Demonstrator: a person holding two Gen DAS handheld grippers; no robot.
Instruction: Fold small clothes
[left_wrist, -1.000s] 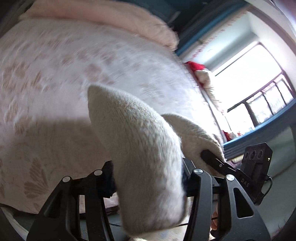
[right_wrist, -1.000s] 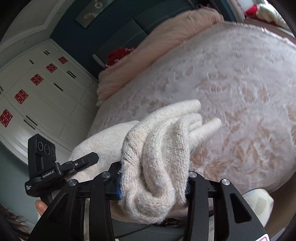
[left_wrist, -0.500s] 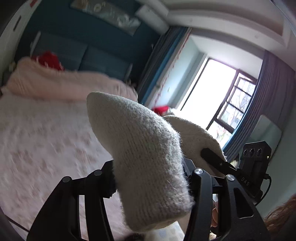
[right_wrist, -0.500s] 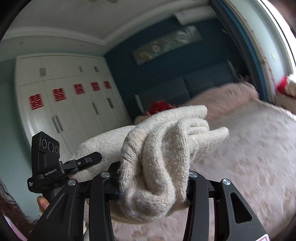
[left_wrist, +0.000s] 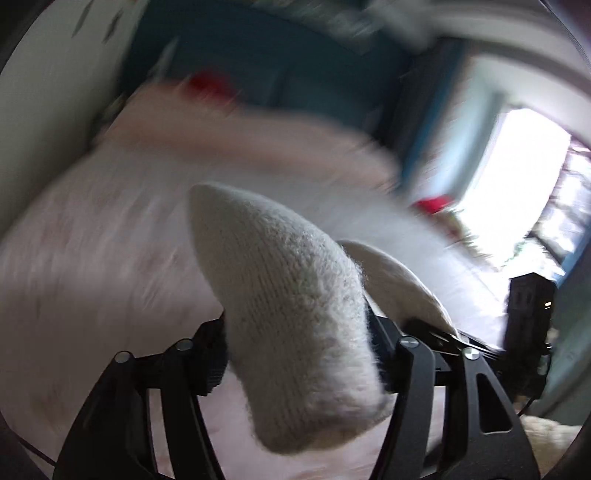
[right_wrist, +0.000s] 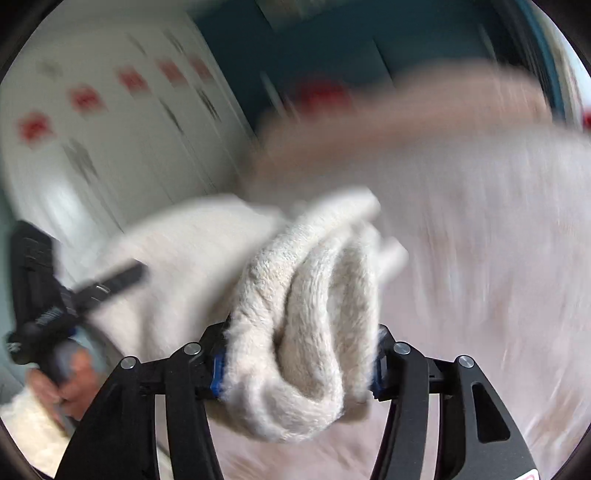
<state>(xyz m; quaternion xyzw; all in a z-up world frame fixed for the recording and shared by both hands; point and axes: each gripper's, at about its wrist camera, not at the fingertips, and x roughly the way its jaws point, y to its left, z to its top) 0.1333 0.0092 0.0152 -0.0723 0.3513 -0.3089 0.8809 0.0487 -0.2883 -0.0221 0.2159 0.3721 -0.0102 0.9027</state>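
A cream knitted garment (left_wrist: 291, 314) is held in the air between both grippers above a pink patterned bed. My left gripper (left_wrist: 295, 354) is shut on one bunched end of it. My right gripper (right_wrist: 299, 358) is shut on the other bunched, folded end (right_wrist: 306, 325). The stretch of knit between them shows in the right wrist view (right_wrist: 177, 258), with the left gripper body (right_wrist: 40, 295) at the left edge. The right gripper body (left_wrist: 528, 325) shows at the right of the left wrist view. The fingertips are hidden by the fabric.
The pink bedspread (left_wrist: 92, 258) fills the space below and ahead. A pink duvet roll (right_wrist: 424, 107) and a red pillow (left_wrist: 210, 83) lie by the dark blue headboard. White wardrobes (right_wrist: 92, 129) stand left; a bright window (left_wrist: 517, 177) is right. Both views are motion-blurred.
Both grippers swung up to face the room half a second ago and have now tipped back down toward the bed, still holding the garment. The grip on both ends is unchanged.
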